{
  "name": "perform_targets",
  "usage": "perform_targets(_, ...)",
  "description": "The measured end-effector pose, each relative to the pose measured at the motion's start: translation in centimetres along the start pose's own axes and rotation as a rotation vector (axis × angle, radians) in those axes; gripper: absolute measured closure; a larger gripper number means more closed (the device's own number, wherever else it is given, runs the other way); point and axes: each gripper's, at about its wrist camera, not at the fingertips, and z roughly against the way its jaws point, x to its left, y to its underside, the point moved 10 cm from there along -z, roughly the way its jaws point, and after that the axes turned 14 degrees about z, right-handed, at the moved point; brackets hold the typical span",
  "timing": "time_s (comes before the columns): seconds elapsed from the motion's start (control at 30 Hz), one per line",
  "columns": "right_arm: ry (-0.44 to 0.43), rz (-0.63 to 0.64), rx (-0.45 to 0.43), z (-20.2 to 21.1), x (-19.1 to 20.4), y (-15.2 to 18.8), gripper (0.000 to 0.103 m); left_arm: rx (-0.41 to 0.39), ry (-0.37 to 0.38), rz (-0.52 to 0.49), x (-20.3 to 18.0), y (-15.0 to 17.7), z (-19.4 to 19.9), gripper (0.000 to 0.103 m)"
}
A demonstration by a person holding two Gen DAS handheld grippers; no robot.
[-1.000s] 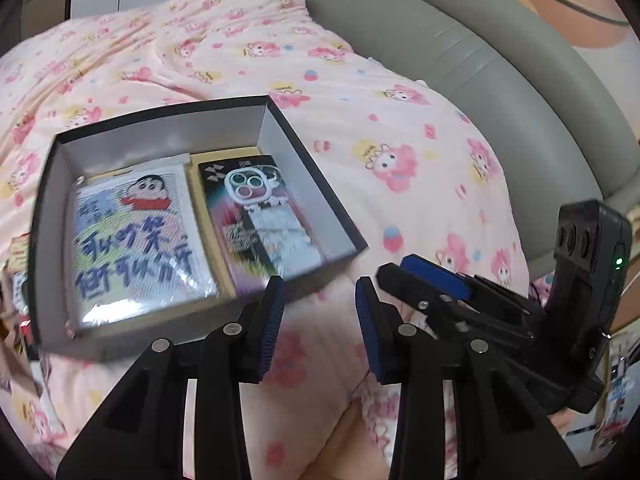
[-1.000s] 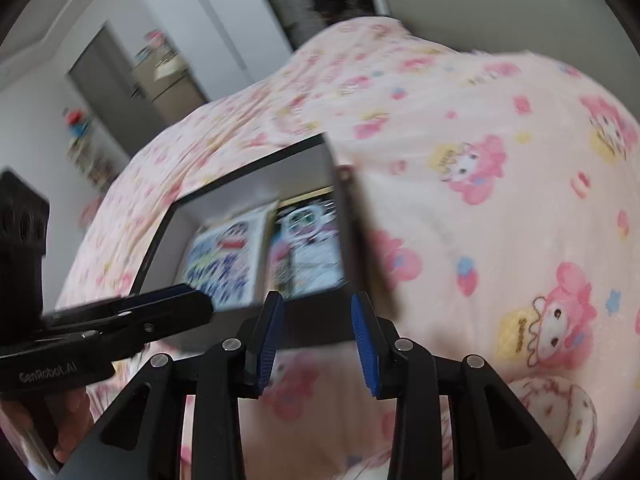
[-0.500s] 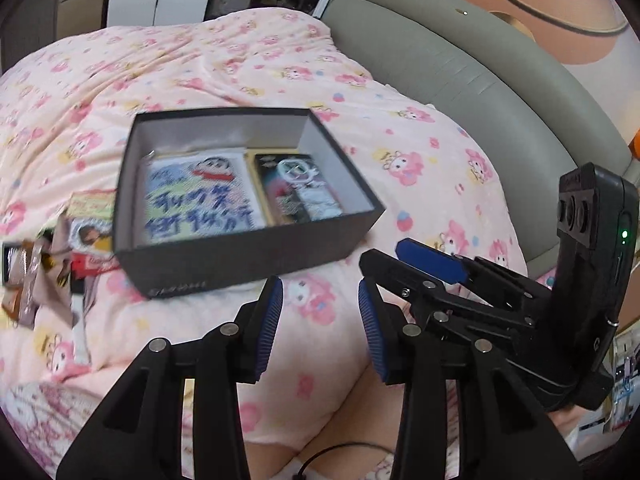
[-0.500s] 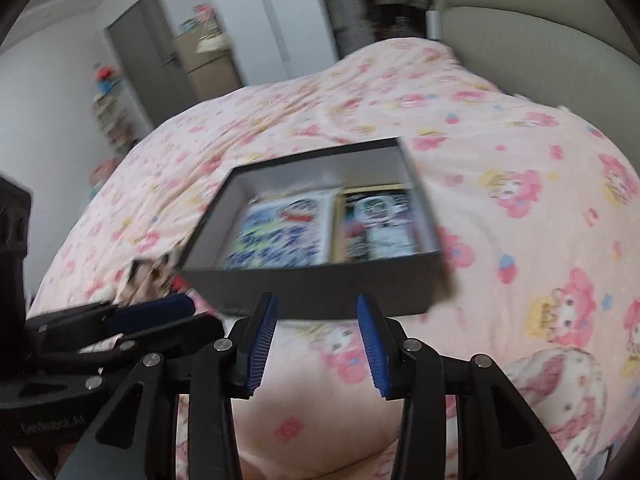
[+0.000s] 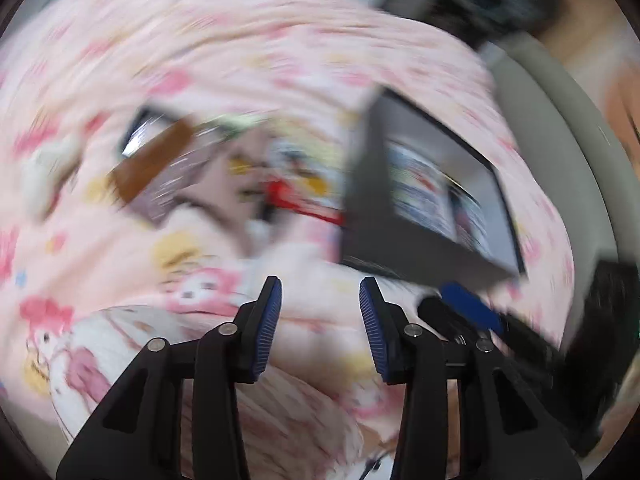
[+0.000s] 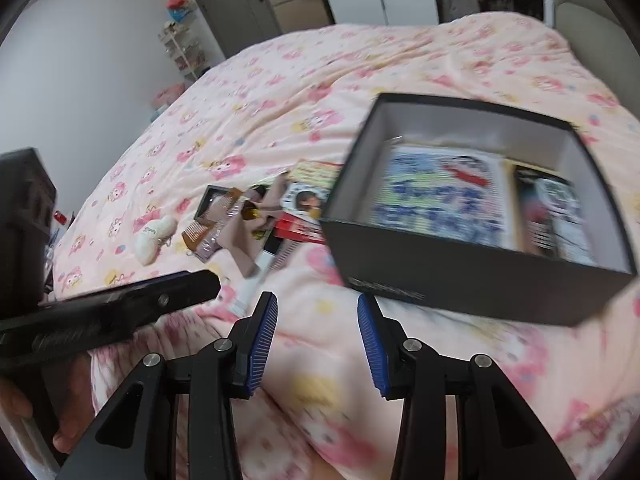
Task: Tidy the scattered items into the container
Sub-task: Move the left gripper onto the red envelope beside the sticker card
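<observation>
Two grippers sit low in my feeds, both with jaws parted and nothing between the blue pads: the right gripper (image 6: 317, 344) hangs over bare pink bedspread (image 6: 280, 92), and the left gripper (image 5: 320, 330) does the same in its own badly smeared view. From the right wrist camera, the black box (image 6: 460, 268) lies on the bedspread at about two o'clock from my fingertips, open at the top, with pale inner walls. Inside it I see a blue-and-white cartoon packet (image 6: 436, 196) on the near-left side and a darker printed card (image 6: 556, 216) to its right; the big blue lettering on the packet is too blurred for me to read. A small pale logo is printed low on the box's near wall, but I cannot make out the letters. At about eleven o'clock, touching or just beside the box's left wall, the scattered pile (image 6: 260, 208) rests on the cover: a brown comb (image 6: 208, 224) in clear wrap, a white tube (image 6: 256, 276), red-edged packets, a photo card. A small white plush (image 6: 154, 236) lies just left of the pile. In the left wrist view the box (image 5: 384, 216) is at one o'clock, the pile at eleven, all streaked.
</observation>
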Motion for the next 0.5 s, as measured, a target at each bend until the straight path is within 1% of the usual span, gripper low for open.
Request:
perform_targets(0.03, -0.005, 0.0, 0.014, -0.9, 0.4, -0.3, 0.065, 0.005, -0.005, 0.037, 0.9, -1.0, -0.7, 0.062)
perform_targets(0.07, -0.012, 0.003, 0.032, -2.2, 0.7, -0.7, 0.065, 0.005, -0.011, 0.05, 1.4, -1.7, -1.2, 0.062)
perform_targets(0.13, 0.002, 0.01, 0.066, -4.1, 1.1, -1.2, 0.065, -0.006, -0.042, 0.058, 2.1, -3.7, -2.2, 0.062)
perform_targets(0.2, 0.001, 0.002, 0.097, -5.7, 1.3, -1.6, 0.065, 0.012, -0.022, 0.06, 2.0, -5.0, -3.2, 0.062)
perform_targets(0.33, -0.013, -0.006, 0.129, -8.0, 1.6, -1.5, 0.065, 0.058, 0.006, 0.044, 1.2, -6.1, -5.8, 0.062)
perform_targets(0.4, -0.025, -0.034, 0.148, -9.0, 1.4, -1.2, 0.065, 0.105, 0.027, 0.048, 0.6, -6.3, -7.8, 0.065)
perform_targets(0.43, -0.017, -0.044, 0.144, -9.2, 1.1, -1.1, 0.065, 0.116, 0.024, 0.052, 0.4, -6.3, -8.5, 0.065)
perform_targets(0.47, 0.004, -0.046, 0.135, -9.1, 0.7, -1.1, 0.068, 0.123, 0.003, 0.046, 0.4, -6.4, -9.4, 0.066)
perform_targets(0.5, 0.007, -0.048, 0.125, -8.9, 0.4, -1.2, 0.068, 0.125, -0.027, 0.044, 0.6, -6.3, -10.1, 0.067)
